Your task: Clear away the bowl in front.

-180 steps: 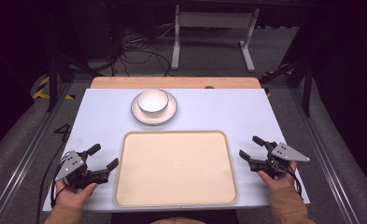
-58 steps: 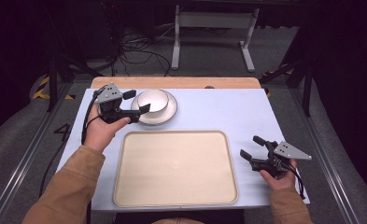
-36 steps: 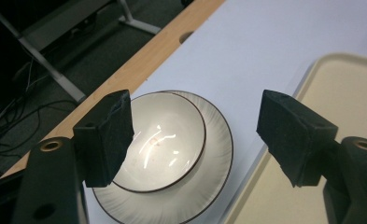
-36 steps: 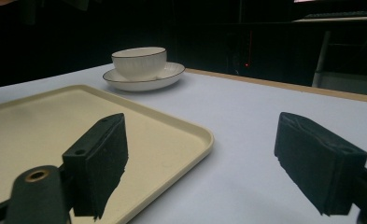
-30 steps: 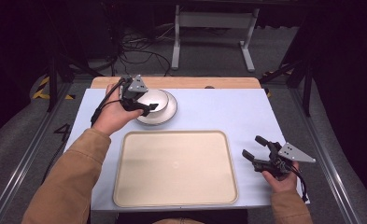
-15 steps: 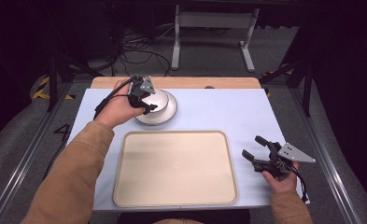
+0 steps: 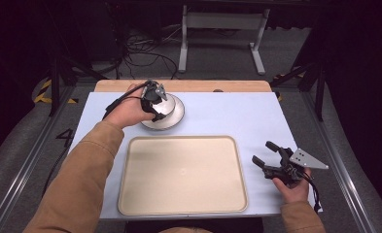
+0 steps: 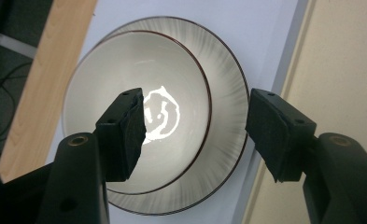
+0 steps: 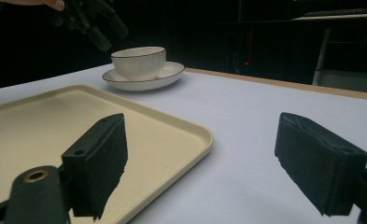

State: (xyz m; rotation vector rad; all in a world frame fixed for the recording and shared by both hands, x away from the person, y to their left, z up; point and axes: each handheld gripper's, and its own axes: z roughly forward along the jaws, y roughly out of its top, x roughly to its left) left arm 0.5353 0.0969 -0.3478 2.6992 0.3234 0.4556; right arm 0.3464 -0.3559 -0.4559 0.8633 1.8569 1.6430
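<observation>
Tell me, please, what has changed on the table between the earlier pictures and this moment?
The left gripper moved from the table's near left corner forward to the bowl and now hangs over it, fingers open, one above the bowl's inside, gripping nothing. The right gripper shifted only slightly and is open. Bowl, saucer and tray stayed in place.

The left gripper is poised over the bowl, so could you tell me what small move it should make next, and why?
Probably lower it straight down. The left gripper hangs open above the bowl on its saucer, one jaw over the bowl's inside and the other outside its rim, so descending should let them straddle the wall before closing.
</observation>
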